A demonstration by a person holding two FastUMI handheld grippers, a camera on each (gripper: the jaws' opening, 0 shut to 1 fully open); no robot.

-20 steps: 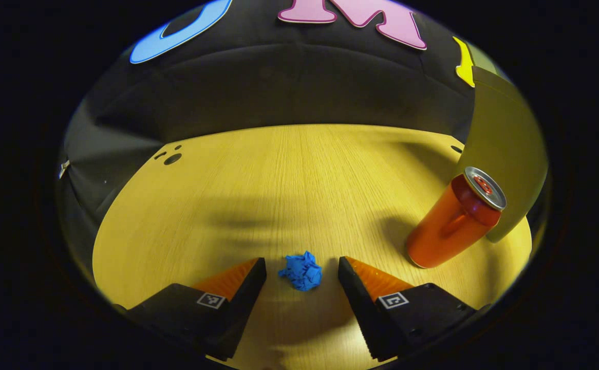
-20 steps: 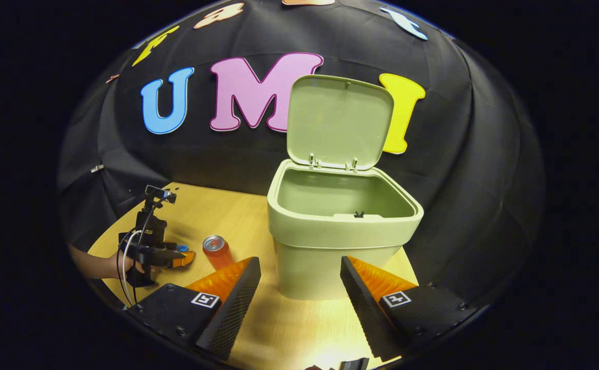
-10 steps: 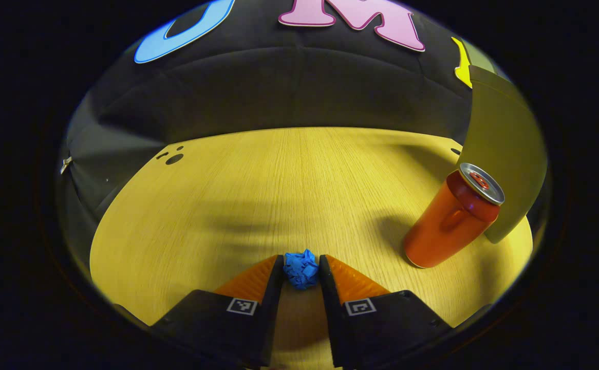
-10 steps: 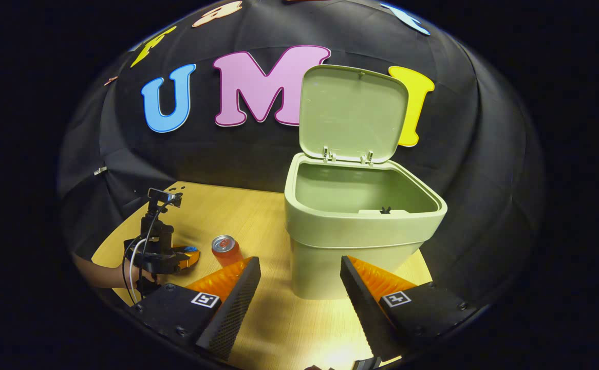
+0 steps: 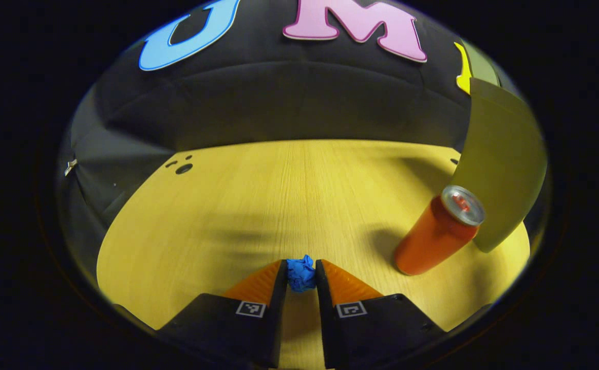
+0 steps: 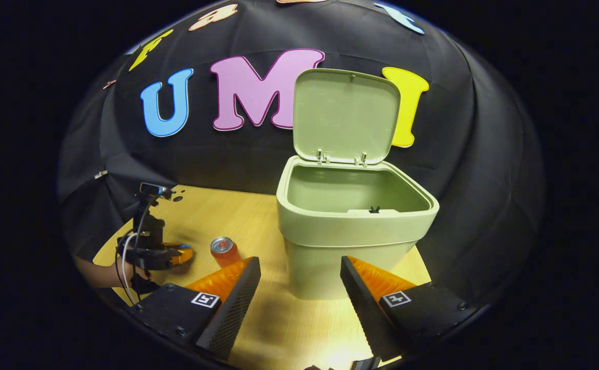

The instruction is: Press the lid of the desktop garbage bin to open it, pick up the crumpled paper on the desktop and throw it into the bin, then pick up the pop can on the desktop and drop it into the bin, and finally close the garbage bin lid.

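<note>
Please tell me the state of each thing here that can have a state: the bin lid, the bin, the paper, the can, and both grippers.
Bin lid: open, standing upright.
Garbage bin: open, nothing seen inside.
Crumpled paper: pinched between the left gripper's fingers.
Pop can: upright on the desk, untouched.
Left gripper: shut on the paper.
Right gripper: open, holding nothing.

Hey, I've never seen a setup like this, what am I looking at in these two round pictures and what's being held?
A person holds a two-finger gripper in each hand; each carries a camera looking along its fingers. In the left gripper view, the left gripper is shut on a blue crumpled paper over the wooden table, with an orange can standing nearby. In the right gripper view, the right gripper is open, empty, and faces a green bin whose lid is up.
</note>
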